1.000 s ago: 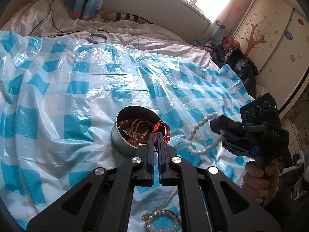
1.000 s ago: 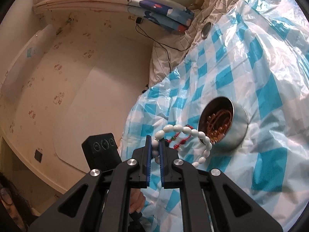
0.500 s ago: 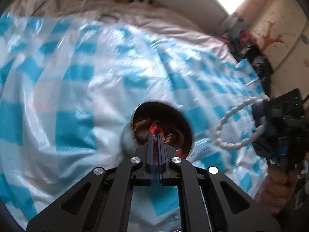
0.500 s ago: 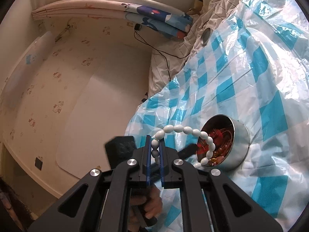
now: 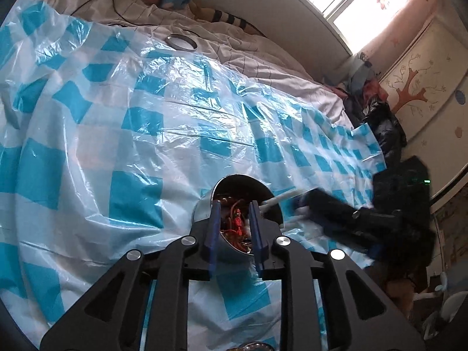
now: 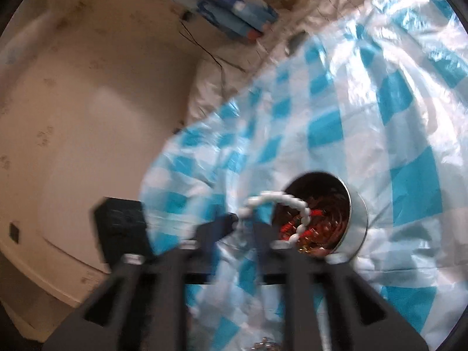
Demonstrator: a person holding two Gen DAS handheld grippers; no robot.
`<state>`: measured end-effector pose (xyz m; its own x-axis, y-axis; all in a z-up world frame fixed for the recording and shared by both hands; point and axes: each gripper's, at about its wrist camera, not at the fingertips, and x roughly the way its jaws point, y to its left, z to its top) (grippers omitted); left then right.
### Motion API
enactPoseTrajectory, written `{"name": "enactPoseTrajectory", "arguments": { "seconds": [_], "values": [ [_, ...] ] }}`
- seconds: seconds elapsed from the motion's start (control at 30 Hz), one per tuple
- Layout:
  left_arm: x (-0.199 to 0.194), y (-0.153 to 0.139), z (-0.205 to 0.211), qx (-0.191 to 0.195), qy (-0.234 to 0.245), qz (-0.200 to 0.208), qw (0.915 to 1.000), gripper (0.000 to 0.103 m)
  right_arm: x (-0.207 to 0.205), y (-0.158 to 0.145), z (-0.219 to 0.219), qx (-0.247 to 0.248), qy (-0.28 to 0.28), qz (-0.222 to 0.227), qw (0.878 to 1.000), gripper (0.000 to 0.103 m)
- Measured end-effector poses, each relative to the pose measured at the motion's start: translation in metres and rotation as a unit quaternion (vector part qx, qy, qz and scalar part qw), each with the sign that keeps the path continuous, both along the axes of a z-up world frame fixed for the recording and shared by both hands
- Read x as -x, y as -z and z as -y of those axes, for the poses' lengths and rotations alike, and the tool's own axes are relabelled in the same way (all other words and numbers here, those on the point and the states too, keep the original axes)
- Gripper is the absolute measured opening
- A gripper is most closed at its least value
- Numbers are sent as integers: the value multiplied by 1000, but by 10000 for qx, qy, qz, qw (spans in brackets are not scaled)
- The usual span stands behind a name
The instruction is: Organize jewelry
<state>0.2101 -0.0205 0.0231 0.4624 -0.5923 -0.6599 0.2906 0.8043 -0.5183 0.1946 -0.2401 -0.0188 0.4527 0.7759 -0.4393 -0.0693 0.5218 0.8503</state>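
Left gripper [image 5: 234, 228], jaws parted, over round metal tin [image 5: 204, 204] holding red jewelry [image 5: 238, 220]; right gripper [image 6: 244, 231], jaws apart, white bead bracelet [image 6: 292, 201] at tin rim.

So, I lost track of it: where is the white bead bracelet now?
In the right wrist view the white bead bracelet arcs just ahead of the open right claw, over the rim of the metal tin on the checkered sheet.

The plastic sheet [image 5: 175, 122] carries a blue-and-white check pattern. On it, the tin [image 6: 355, 219] is silver outside and dark inside. In the tin, the jewelry [image 5: 237, 228] is red and copper-brown. At the tin's rim, the bead bracelet [image 6: 292, 204] is white. Beyond the sheet, the bedsheet [image 5: 263, 52] is pale with thin grid lines.
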Motion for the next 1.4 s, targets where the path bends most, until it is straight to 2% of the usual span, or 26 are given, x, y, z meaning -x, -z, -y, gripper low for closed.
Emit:
{"name": "enactPoseTrajectory", "arguments": {
  "seconds": [0.03, 0.13, 0.3, 0.43, 0.53, 0.6, 0.73, 0.83, 0.97, 1.17, 1.4],
  "values": [
    [2, -2, 0, 4, 5, 31, 10000, 22, 1, 4, 0, 88, 80, -65, 9999, 54],
    [5, -5, -2, 42, 4, 73, 10000, 26, 2, 9, 8, -24, 201, -141, 9997, 55],
    [7, -4, -1, -5, 4, 49, 10000, 33, 6, 2, 24, -188, 446, 12, 9988, 58],
    [8, -3, -1, -7, -13, 36, 10000, 38, 2, -4, 14, -331, 222, 130, 9991, 62],
    [9, -3, -1, -10, -8, 43, 10000, 39, 3, -10, 2, -253, 22, 250, 9994, 66],
    [9, -4, -2, -2, -22, 48, 10000, 40, 4, -12, 6, -41, 150, 224, 9996, 66],
    [9, -4, -5, -2, -46, 51, 10000, 42, 6, -7, 23, 253, 326, -98, 9991, 66],
    [9, -5, -6, 23, -55, 40, 10000, 43, 5, 6, 26, 73, 176, -396, 9990, 67],
    [9, -4, -6, 28, -41, 28, 10000, 44, 2, 23, 12, 185, -37, -633, 9978, 68],
    [9, -3, -6, 30, -36, 24, 10000, 44, -2, 22, -1, 250, -131, -540, 9981, 73],
    [13, -5, -6, -32, 13, 32, 10000, 45, 12, 2, 22, 278, 152, -343, 9989, 73]
  ]
}}
